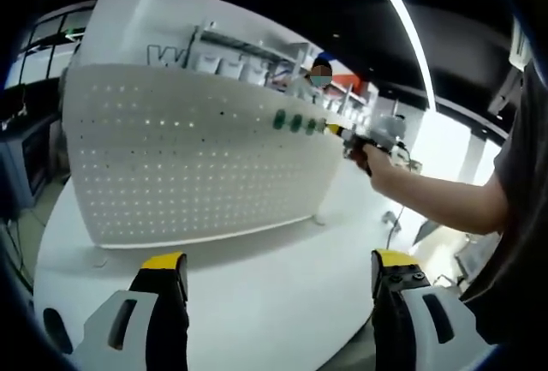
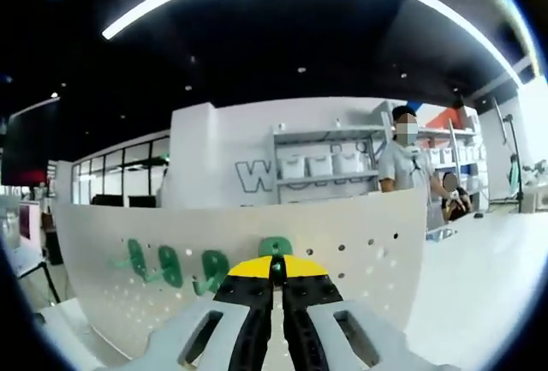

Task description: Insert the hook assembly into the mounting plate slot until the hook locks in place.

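**Seating the fourth green hook in the pegboard**

Left gripper view: the left gripper is held low and near, over the white table, with its jaws spread wide and nothing between them. The white perforated mounting plate stands upright on the far side of the table. Three green hooks are seen already set in a row near the plate's upper right. Just right of that row, the right gripper is pressed toward the plate by the person's hand, with the forearm reaching in from the right.

Right gripper view: the right gripper is closed to a narrow gap on a green hook assembly, whose rounded top shows just above the yellow tips, against the face of the mounting plate. The three mounted hooks sit to its left on the same row of holes. Whether the held hook's tabs have entered a slot cannot be told, since the jaws hide the contact. A person stands far behind the plate by some shelves.

Judged from this, the insertion is underway but not confirmed. To do it well, the hook should be kept square to the plate and level with its neighbours, then pushed straight in and downward until it catches. The grip should be released only after the hook resists a light tug.
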Available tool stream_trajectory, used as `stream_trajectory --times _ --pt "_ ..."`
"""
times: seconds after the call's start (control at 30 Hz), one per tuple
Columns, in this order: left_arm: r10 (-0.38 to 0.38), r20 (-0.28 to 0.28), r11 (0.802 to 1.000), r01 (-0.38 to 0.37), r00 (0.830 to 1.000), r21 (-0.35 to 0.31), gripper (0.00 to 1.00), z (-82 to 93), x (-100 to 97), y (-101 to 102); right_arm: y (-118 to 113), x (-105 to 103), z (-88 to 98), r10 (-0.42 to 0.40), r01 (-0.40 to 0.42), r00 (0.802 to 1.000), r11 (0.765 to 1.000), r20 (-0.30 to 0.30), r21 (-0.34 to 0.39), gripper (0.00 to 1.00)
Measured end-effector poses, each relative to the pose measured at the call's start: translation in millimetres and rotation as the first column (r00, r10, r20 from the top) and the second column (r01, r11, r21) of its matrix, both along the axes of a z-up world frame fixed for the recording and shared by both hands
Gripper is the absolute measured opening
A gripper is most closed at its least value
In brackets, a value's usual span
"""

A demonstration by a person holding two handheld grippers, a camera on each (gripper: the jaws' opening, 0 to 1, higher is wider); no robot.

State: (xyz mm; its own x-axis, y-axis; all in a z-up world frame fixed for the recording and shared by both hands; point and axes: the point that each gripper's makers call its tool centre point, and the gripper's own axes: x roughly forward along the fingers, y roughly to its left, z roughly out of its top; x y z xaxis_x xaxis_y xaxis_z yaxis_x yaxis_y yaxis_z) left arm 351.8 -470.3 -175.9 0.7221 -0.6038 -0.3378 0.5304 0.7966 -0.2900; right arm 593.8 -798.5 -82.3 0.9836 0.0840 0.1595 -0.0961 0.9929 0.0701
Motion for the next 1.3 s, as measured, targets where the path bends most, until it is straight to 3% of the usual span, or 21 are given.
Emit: stream_trajectory --times 0.23,0.6,0.87,1.23,1.3 --pt "0.003 -0.007 1.000 -0.003 1.000 0.004 0.89 -3.0 -0.9 2 2 7 7.7 0.034 -0.033 0.999 0.999 0.038 -0.017 0.01" --pt "0.000 -0.011 1.000 0.000 1.000 0.013 0.88 -4.2 -0.6 0 3 10 -14.4 0.054 -0.055 0.998 0.998 0.026 0.014 0.01" --pt "0.007 -0.020 1.000 -0.007 1.000 0.021 0.88 -6.8 -0.8 1 0 10 -11.0 0.041 -0.042 0.998 0.999 0.045 0.018 0.01" --pt "-0.005 -0.018 1.000 0.006 1.000 0.022 0.88 -6.2 0.2 -4 4 18 -19.0 0.052 -0.052 0.999 0.999 0.004 0.001 0.01" --pt "-0.003 -0.020 1.000 0.003 1.000 0.022 0.87 -6.5 0.4 -2 4 20 -19.2 0.040 -0.041 0.999 0.998 -0.008 -0.038 0.01"
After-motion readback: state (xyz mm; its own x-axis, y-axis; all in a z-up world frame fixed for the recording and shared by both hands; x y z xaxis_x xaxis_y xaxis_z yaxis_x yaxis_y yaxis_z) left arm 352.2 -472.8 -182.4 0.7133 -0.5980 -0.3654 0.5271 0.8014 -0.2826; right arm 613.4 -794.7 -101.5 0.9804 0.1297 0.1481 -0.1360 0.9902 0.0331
